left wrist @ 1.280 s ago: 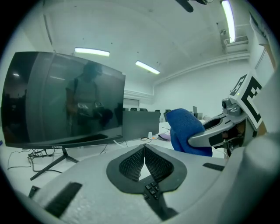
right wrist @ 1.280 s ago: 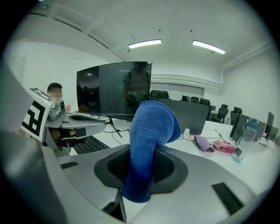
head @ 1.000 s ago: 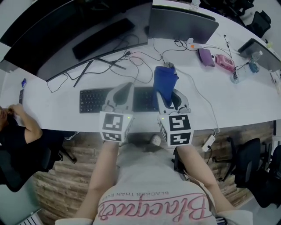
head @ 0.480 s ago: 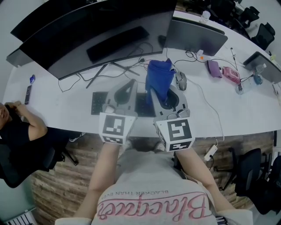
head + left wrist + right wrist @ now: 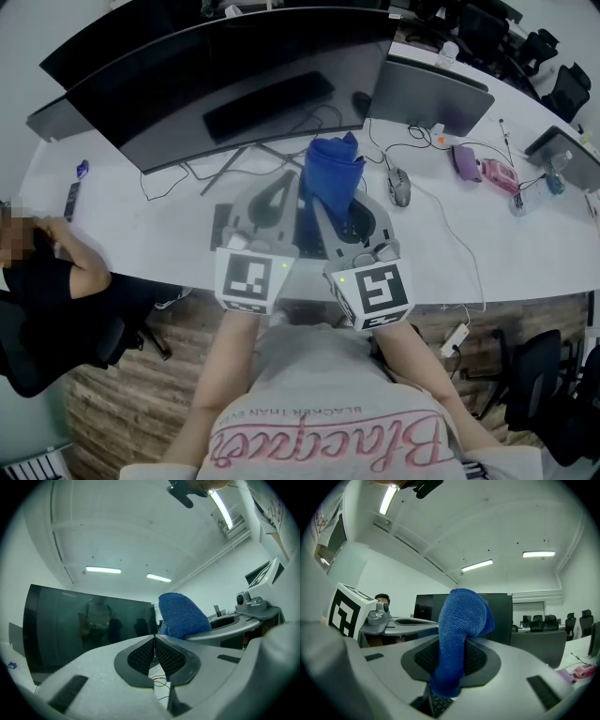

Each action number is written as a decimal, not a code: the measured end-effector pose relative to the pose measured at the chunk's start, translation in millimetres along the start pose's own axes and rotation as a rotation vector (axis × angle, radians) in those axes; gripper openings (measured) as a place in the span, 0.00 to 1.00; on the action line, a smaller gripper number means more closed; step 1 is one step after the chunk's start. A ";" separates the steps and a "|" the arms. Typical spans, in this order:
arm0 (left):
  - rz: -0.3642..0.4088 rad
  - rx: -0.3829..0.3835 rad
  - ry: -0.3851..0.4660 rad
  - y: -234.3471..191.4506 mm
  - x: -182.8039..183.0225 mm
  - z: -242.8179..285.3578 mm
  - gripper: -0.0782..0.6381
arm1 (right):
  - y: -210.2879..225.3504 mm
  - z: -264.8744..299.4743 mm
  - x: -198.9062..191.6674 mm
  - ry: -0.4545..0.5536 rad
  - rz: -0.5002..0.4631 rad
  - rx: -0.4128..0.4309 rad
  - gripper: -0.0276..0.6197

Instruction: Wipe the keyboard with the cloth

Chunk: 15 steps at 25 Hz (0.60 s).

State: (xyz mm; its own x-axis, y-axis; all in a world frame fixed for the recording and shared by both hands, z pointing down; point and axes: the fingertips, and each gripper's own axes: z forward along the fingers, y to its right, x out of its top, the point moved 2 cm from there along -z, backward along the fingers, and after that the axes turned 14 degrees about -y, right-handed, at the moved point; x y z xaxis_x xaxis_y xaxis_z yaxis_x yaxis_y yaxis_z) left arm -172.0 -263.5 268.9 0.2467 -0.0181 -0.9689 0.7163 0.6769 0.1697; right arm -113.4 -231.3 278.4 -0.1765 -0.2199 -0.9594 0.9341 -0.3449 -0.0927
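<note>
In the head view, the left gripper (image 5: pixel 278 187) and the right gripper (image 5: pixel 326 208) are held side by side at the middle of the frame, above the white desk (image 5: pixel 141 234). The blue cloth (image 5: pixel 333 173) is carried upright in the right gripper, well clear of the surface, probably so that it can be brought down onto the keys. The keyboard (image 5: pixel 223 223) is seen just below the grippers, largely covered by them; its left end shows at the centre left. Wiping is judged not yet begun. A wide curved monitor (image 5: pixel 234 84) fills the upper left, a mouse (image 5: pixel 400 186) lies to the right, and a seated person (image 5: pixel 47 272) is at the left edge.

In the left gripper view, the jaws are seen pressed together with nothing between them, so this gripper (image 5: pixel 154 641) is judged to be kept spare. The cloth (image 5: pixel 183 616) rises at the centre right, against a ceiling with strip lights (image 5: pixel 103 570).

In the right gripper view, the jaws are closed on the cloth (image 5: pixel 461 625), whose folded bulk stands above them and whose tail hangs below. Keys (image 5: pixel 438 706) are glimpsed at the bottom centre. Office chairs (image 5: pixel 574 620) are visible at the far right.
</note>
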 end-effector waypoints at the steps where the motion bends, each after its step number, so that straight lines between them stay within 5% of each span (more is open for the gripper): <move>1: 0.000 0.000 0.003 -0.7 -0.3 -2.2 0.12 | -2.7 1.2 -0.3 -0.004 -0.008 -0.002 0.19; 15: -0.001 0.009 0.014 -8.7 -6.1 -21.2 0.12 | -25.8 12.0 -2.1 -0.041 -0.042 -0.015 0.19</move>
State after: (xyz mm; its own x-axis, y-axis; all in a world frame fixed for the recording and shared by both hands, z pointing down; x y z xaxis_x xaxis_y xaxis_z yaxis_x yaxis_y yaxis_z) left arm -193.6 -253.7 269.6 0.2363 -0.0084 -0.9716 0.7222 0.6705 0.1699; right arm -140.8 -232.9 286.1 -0.2275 -0.2432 -0.9429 0.9301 -0.3409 -0.1365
